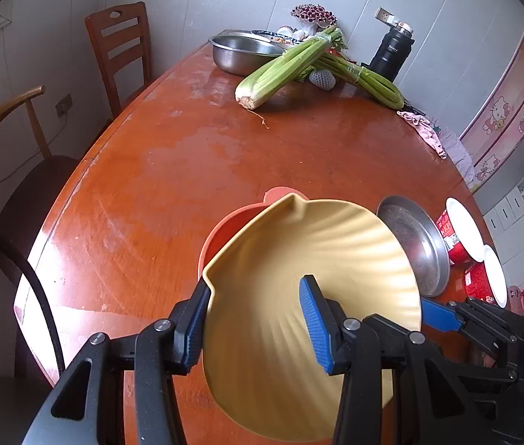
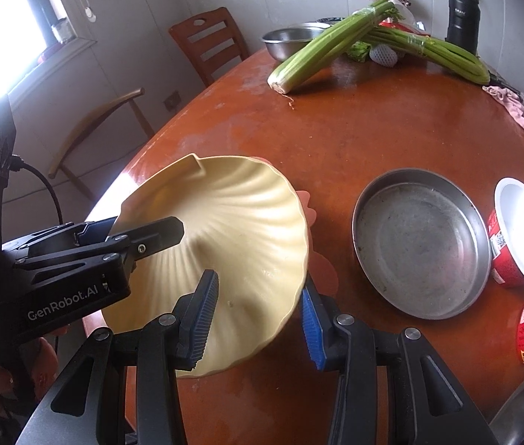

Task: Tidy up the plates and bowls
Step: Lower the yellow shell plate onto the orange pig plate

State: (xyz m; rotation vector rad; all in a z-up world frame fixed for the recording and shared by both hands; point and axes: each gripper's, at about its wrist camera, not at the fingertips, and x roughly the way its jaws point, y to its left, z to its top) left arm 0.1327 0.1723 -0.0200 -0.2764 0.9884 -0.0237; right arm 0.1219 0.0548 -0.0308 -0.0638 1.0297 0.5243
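A yellow shell-shaped plate [image 1: 299, 244] is held tilted above the table between both grippers. My left gripper [image 1: 256, 320] is shut on its left rim, one pad outside and one inside the dish. My right gripper [image 2: 258, 315] is shut on the opposite rim of the plate [image 2: 232, 215]. The left gripper [image 2: 143, 235] shows across the plate in the right wrist view. An orange plate [image 1: 217, 237] of the same shape lies on the table right under the yellow one, mostly hidden, its edge [image 2: 323, 270] peeking out. A round steel pan [image 2: 417, 244] sits just to the right.
Two red cups with white lids [image 2: 521, 233] stand at the table's right edge. Celery bunches [image 1: 284, 70], a steel basin [image 1: 239, 52], a black flask [image 1: 391, 52] and a pink cloth [image 1: 425, 129] lie at the far end. Wooden chairs [image 1: 121, 48] stand along the left side.
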